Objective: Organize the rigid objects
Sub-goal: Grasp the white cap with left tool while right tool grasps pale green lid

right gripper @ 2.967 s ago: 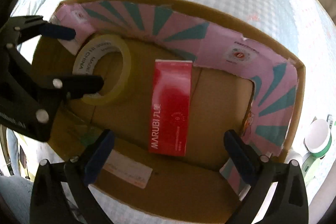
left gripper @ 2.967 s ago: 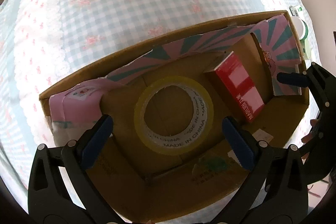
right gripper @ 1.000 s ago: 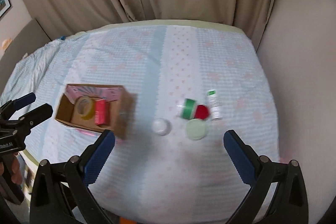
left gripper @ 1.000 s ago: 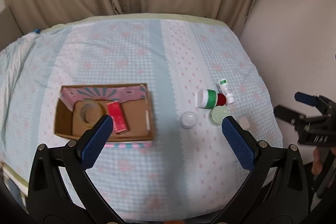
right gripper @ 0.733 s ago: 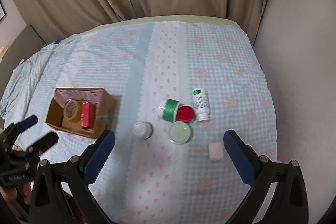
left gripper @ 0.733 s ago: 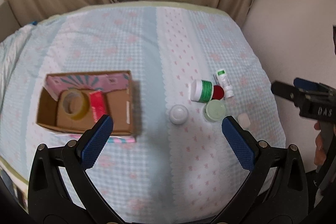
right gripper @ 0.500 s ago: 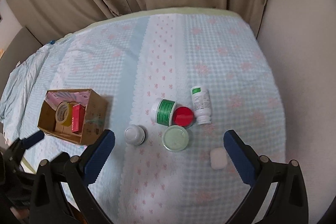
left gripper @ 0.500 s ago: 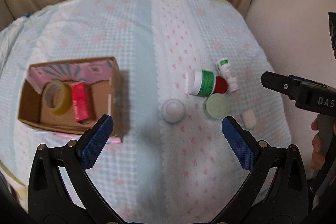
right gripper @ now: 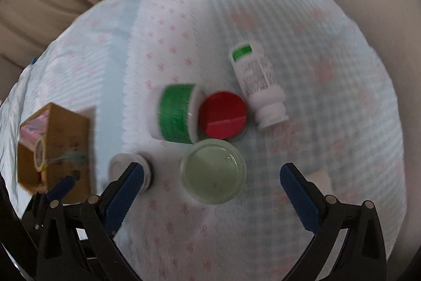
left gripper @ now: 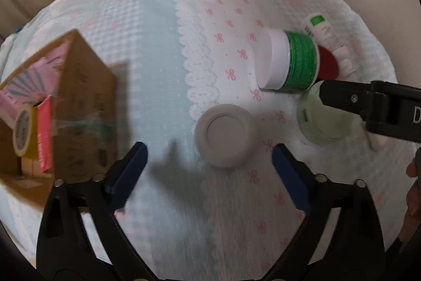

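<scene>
Since a second ago both grippers have dropped steeply toward the bed (left gripper: 158, 44), so the jars now loom large. The left gripper (left gripper: 209, 170) points steeply down, its fingers apart with nothing between them, having just been closing; the white round jar (left gripper: 225, 134) lies just beyond their tips. The right gripper (right gripper: 211, 187) also points steeply down, fingers spread wide and empty, with the pale green jar (right gripper: 213, 171) just ahead between the tips. Beyond it lie the green-labelled jar (right gripper: 179, 113) on its side, touching the red lid (right gripper: 222, 118), and a white bottle (right gripper: 259, 86). The cardboard box (left gripper: 86, 107), holding a tape roll (left gripper: 22, 132) and a red carton (left gripper: 44, 133), sits well apart to the left.
</scene>
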A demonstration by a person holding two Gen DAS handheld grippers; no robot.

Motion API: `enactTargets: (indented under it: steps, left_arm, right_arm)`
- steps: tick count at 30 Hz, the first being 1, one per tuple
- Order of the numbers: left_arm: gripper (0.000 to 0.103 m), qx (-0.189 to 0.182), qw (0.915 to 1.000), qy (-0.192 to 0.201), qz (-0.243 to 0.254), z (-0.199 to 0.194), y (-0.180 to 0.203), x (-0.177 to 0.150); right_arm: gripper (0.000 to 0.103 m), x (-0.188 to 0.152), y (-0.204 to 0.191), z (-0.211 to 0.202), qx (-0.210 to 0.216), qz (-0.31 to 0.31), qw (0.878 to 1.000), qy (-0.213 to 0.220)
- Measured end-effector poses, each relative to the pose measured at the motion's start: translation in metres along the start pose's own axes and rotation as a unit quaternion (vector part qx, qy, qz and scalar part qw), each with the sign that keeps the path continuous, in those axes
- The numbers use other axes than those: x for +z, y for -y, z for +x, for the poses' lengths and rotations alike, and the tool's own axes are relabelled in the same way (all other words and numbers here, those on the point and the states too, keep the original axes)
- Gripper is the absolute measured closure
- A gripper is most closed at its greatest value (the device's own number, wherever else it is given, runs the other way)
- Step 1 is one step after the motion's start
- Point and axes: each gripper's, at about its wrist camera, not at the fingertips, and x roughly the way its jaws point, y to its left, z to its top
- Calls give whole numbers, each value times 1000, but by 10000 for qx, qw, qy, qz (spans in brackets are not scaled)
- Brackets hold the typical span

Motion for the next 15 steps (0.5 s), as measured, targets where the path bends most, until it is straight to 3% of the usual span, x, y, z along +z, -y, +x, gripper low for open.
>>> enactTargets:
  steps: [4, 11, 12, 15]
  left_arm:
    - [30, 10, 9996, -175, 239, 29, 10, -1]
    - [32, 33, 9992, -166, 359, 41, 11, 4]
    - [32, 23, 9992, -178, 363, 42, 11, 5]
    - [48, -154, 9989, -188, 399, 44, 11, 9]
  right_arm:
    - [0, -2, 0, 20, -67, 86, 9999, -38]
    - [7, -5, 3, 46, -54, 282, 9993, -254]
    - [9, -5, 3, 48, -74, 286, 9992, -263]
    - [24, -2, 1, 53, -182, 234, 9989, -359]
